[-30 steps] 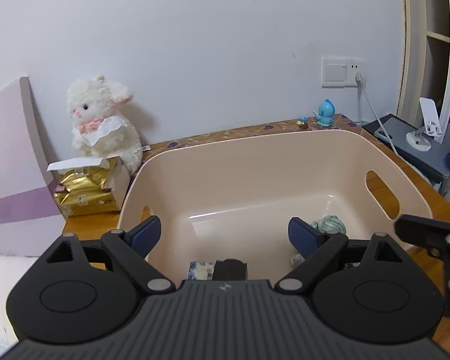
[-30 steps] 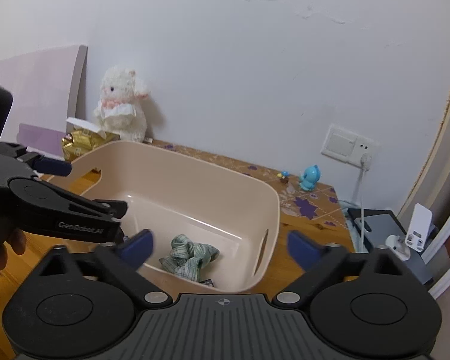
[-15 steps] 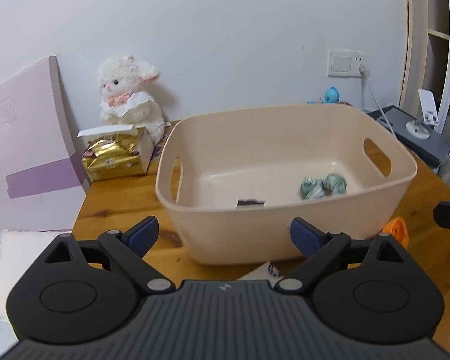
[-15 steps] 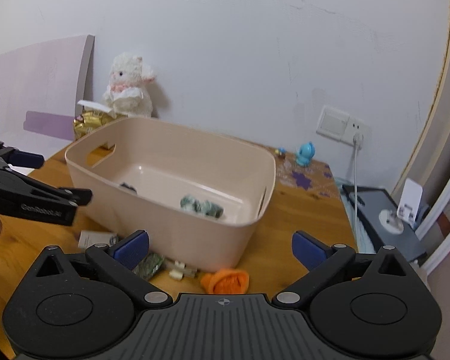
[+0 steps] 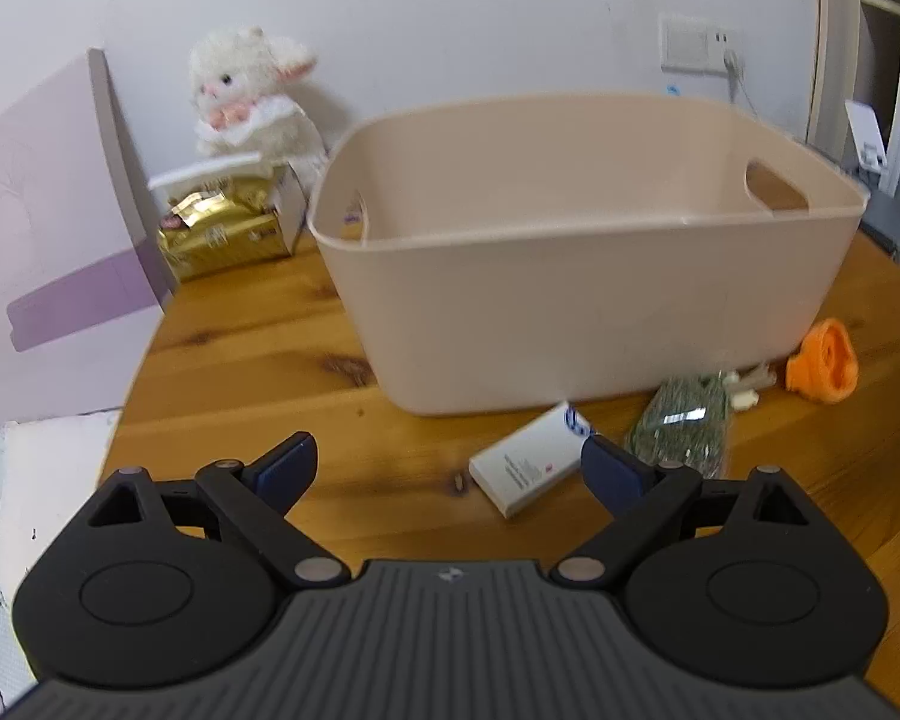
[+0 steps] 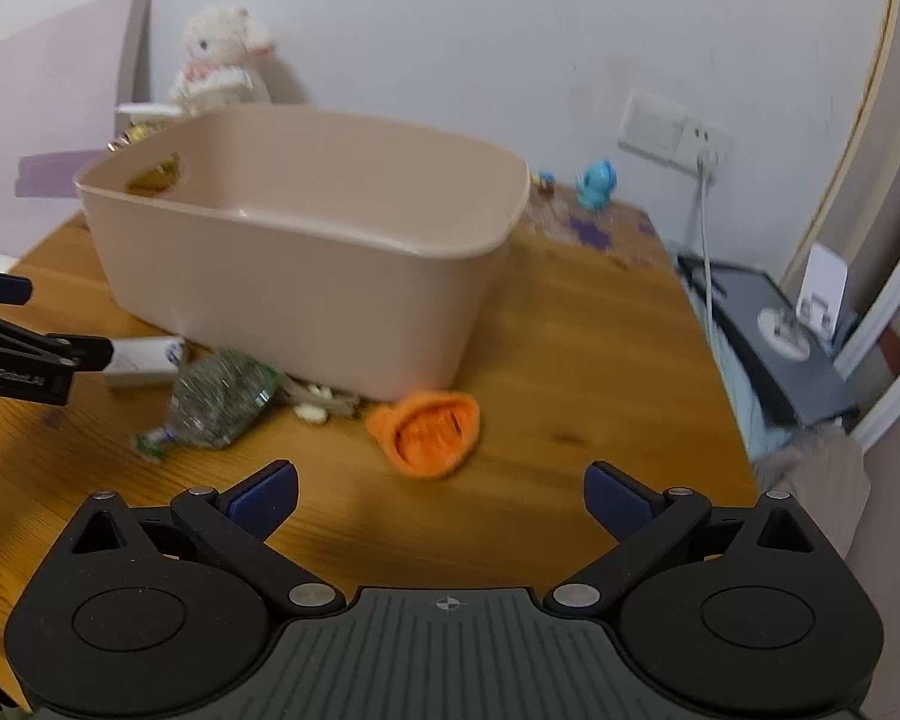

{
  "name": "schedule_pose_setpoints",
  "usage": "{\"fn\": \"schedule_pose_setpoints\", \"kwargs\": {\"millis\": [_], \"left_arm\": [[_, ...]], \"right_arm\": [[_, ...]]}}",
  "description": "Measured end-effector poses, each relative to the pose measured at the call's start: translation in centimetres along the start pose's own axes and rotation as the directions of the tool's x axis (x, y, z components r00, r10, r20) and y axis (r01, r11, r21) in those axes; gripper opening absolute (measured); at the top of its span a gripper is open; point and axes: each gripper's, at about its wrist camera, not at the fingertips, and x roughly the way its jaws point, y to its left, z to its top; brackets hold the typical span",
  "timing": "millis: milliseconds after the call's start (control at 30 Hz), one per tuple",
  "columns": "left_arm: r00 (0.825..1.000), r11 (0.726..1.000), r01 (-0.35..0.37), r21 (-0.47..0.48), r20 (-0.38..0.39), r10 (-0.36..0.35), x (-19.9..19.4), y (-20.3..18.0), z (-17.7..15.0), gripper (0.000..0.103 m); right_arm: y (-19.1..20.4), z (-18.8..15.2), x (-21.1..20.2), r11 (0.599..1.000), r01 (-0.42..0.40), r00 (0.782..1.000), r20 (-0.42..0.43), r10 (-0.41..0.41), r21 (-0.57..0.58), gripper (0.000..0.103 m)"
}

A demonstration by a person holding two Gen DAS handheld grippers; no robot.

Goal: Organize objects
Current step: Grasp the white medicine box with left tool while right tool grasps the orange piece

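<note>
Bin [image 5: 600, 300] walls hide its inside — small pale bits [image 6: 318, 405] beside it blurred.

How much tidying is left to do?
Quite a bit. Both claws, left and right, are open and hold nothing. The box, green packet, orange thing and small white bits lie on the table beside the bin.
</note>
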Motion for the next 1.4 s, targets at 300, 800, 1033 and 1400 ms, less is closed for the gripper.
{"fn": "schedule_pose_setpoints", "kwargs": {"millis": [300,800,1033,1400], "left_arm": [[0.999,0.998,0.011,0.062,-0.039,-0.009,3.5,-0.9,-1.0,0.095],[0.984,0.981,0.18,0.072,-0.019,-0.179,7.0,-0.2,-0.2,0.097],[0.968,0.967,0.25,0.052,-0.04,-0.248,7.2,0.5,-0.3,0.096],[0.96,0.957,0.281,0.073,-0.013,-0.281,6.0,-0.6,-0.6,0.045]], "right_arm": [[-1.6,-1.3,4.3,0.997,0.014,0.999,-0.047,-0.01,0.08,0.103],[-1.6,-0.8,8.7,0.993,0.015,1.0,-0.001,-0.015,0.121,0.103],[-2.3,-0.6,9.4,0.985,-0.011,1.0,0.017,0.008,0.17,0.098],[-0.6,-0.1,7.8,0.991,-0.069,0.997,0.035,0.065,0.116,0.019]]}}
